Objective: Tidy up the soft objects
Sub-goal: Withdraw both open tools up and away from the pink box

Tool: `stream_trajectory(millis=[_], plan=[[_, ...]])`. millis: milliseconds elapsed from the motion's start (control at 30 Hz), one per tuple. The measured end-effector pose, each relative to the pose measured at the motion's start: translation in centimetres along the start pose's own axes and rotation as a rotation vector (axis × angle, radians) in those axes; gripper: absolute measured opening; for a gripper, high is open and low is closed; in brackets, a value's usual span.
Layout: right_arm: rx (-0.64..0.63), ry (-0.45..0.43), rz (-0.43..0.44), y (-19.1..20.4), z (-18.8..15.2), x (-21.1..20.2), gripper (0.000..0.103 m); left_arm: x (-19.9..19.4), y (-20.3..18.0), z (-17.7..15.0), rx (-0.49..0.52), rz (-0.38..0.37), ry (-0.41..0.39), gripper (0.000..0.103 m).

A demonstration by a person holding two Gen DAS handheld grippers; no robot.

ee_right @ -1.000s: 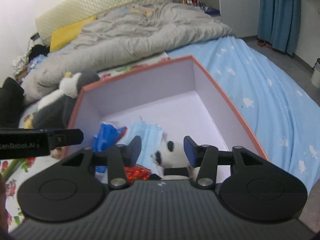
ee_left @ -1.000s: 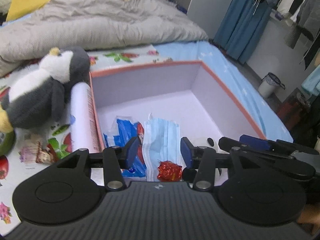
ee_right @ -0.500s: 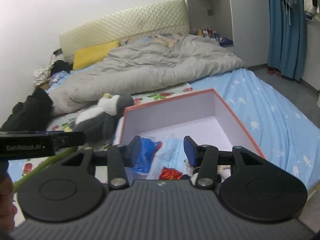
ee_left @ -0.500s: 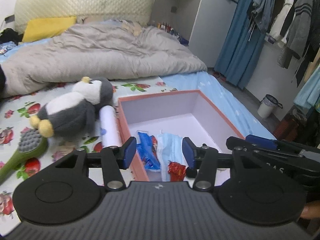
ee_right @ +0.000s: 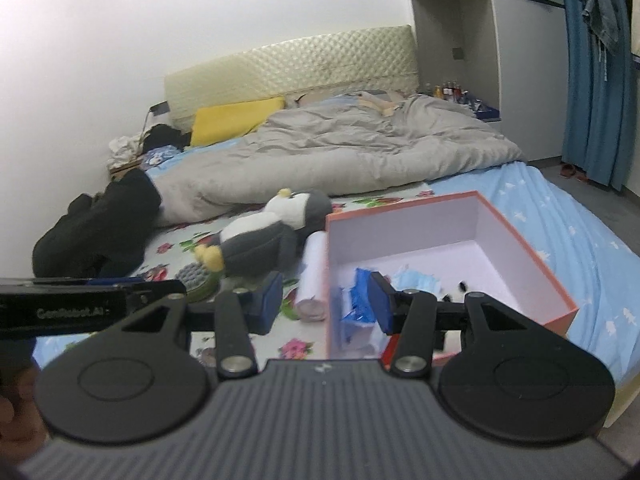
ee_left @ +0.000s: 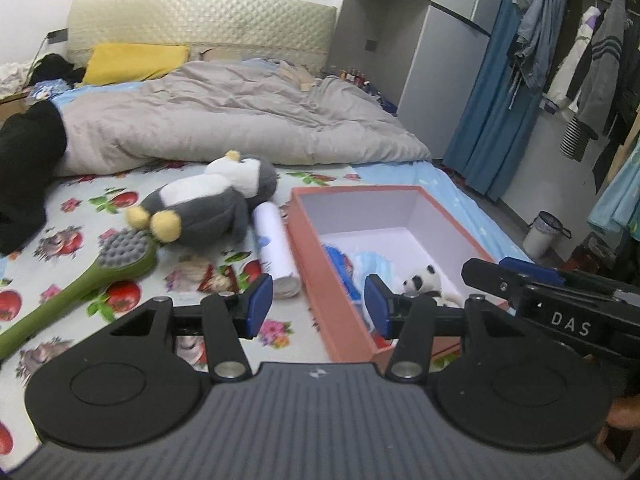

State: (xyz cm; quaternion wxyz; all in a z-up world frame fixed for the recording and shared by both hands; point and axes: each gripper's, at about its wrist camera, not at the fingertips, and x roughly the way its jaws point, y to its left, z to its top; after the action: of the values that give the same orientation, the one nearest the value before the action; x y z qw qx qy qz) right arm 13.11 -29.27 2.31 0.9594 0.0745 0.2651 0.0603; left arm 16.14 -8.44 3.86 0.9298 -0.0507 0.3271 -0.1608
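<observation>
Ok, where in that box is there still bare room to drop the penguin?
The far half of the box floor is bare, bordered by the back and right walls. The near end is crowded: blue packet, mask and panda. The penguin lies outside, left of the roll.

Your left gripper (ee_left: 318,300) and right gripper (ee_right: 324,299) each show a ribbed dark-grey housing, two round black discs, black linkage arms with silver screws and blue-padded jaws; white lettering "DAS" marks the right one, seen in the left view.
</observation>
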Motion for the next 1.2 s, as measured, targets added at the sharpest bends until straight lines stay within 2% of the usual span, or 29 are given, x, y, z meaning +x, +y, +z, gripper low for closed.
stream_trajectory(millis=[300, 467, 600, 867, 1000, 1200], plan=[[-0.017, 0.053, 0.043, 3.5, -3.9, -0.1, 0.05, -3.1, 4.2, -4.2, -0.051, 0.041, 0.006, 0.057], [-0.014, 0.06, 0.056, 4.7, -6.0, 0.0, 0.05, -3.7, 5.5, -6.5, -0.042, 0.06, 0.009, 0.057], [-0.007, 0.069, 0.054, 5.2, -8.0, 0.9, 0.05, -3.2, 6.4, -8.1, -0.056, 0.08, 0.012, 0.057], [-0.002, 0.112, 0.068, 5.5, -11.4, 2.7, 0.05, -1.1, 8.7, -11.5, -0.07, 0.129, 0.069, 0.057], [-0.007, 0.136, 0.08, 5.6, -12.1, 3.4, 0.05, -0.6, 9.6, -12.4, -0.092, 0.138, 0.077, 0.068], [-0.03, 0.154, 0.1, 6.2, -12.5, 5.3, 0.05, 1.3, 11.1, -12.5, -0.112, 0.166, 0.087, 0.068]])
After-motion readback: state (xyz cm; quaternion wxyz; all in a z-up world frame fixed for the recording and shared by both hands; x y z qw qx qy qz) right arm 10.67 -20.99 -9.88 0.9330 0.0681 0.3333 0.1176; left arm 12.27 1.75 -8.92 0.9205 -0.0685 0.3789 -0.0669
